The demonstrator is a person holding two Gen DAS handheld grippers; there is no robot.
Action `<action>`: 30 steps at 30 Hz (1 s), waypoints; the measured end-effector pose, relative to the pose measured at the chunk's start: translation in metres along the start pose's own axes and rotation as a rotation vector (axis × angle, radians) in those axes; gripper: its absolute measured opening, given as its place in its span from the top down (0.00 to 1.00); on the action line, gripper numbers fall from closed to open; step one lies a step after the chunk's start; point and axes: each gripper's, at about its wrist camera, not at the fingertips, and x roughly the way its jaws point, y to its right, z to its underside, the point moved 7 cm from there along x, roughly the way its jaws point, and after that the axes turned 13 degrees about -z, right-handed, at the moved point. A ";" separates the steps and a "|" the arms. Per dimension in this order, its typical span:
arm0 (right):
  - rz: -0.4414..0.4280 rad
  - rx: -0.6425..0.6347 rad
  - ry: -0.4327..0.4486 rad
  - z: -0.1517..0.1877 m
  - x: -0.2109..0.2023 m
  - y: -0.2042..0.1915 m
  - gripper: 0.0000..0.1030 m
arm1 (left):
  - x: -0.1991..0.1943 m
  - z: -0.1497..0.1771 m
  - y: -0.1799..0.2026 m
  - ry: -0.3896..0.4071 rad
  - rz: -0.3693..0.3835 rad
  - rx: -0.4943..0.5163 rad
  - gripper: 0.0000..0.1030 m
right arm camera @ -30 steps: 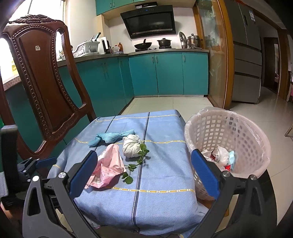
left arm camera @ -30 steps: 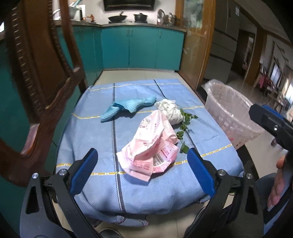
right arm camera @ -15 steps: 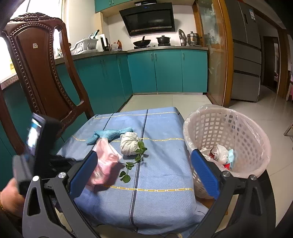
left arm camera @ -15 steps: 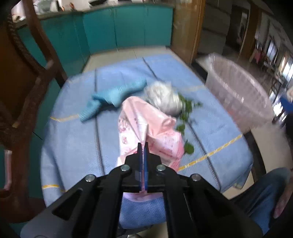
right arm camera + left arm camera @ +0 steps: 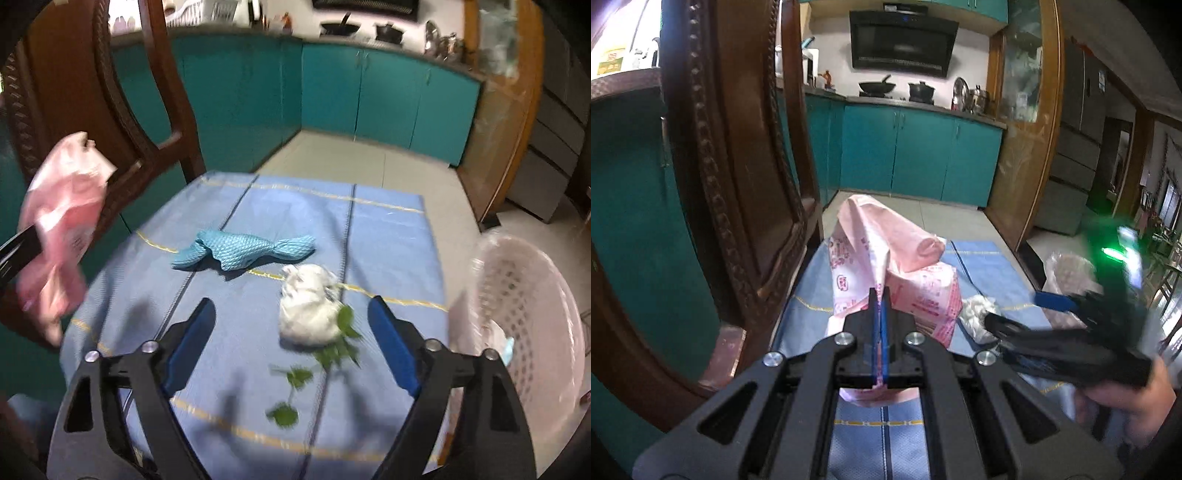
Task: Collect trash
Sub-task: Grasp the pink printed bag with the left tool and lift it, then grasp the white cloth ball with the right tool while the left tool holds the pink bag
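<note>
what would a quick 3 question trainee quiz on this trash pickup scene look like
1. True or false: the left gripper is shut on the pink plastic bag.
2. Which item lies between the right gripper's open jaws: A) blue cloth, B) white crumpled wad, C) basket?
3. Fill in: the green leafy sprig lies on the blue ____.

Key: 1 true; 2 B; 3 tablecloth.

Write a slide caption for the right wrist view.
Open right claw nears a white wad and leaves on the blue tablecloth, basket alongside.
</note>
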 end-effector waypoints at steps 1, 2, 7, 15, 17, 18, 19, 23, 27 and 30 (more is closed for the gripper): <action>0.011 0.003 -0.015 -0.003 0.010 0.001 0.28 | 0.001 0.000 0.001 -0.004 0.002 0.006 0.98; 0.022 0.001 -0.028 -0.007 0.018 0.002 0.30 | 0.002 -0.001 0.002 -0.006 0.006 0.005 0.98; 0.042 0.027 -0.196 -0.006 0.071 0.016 0.80 | 0.006 -0.002 -0.002 -0.020 0.010 -0.005 0.98; -0.142 -0.037 0.160 -0.032 -0.039 -0.018 0.84 | 0.012 -0.007 -0.002 -0.026 0.025 -0.006 0.98; -0.155 -0.058 0.262 -0.024 -0.082 -0.025 0.84 | 0.010 -0.006 -0.001 -0.028 0.032 -0.001 0.98; -0.166 -0.060 0.293 -0.018 -0.096 -0.026 0.84 | 0.006 -0.004 0.000 -0.029 0.037 0.005 0.98; -0.175 -0.060 0.320 -0.011 -0.108 -0.025 0.84 | 0.006 -0.003 0.002 -0.031 0.043 0.011 0.98; -0.116 -0.025 0.372 0.023 -0.138 -0.011 0.84 | -0.001 0.002 0.011 -0.033 0.068 0.036 0.98; -0.096 0.056 0.335 0.044 -0.128 0.011 0.84 | -0.005 0.009 0.021 -0.047 0.075 0.065 0.98; -0.083 0.059 0.323 0.046 -0.120 0.011 0.84 | -0.004 0.013 0.027 -0.053 0.081 0.074 0.98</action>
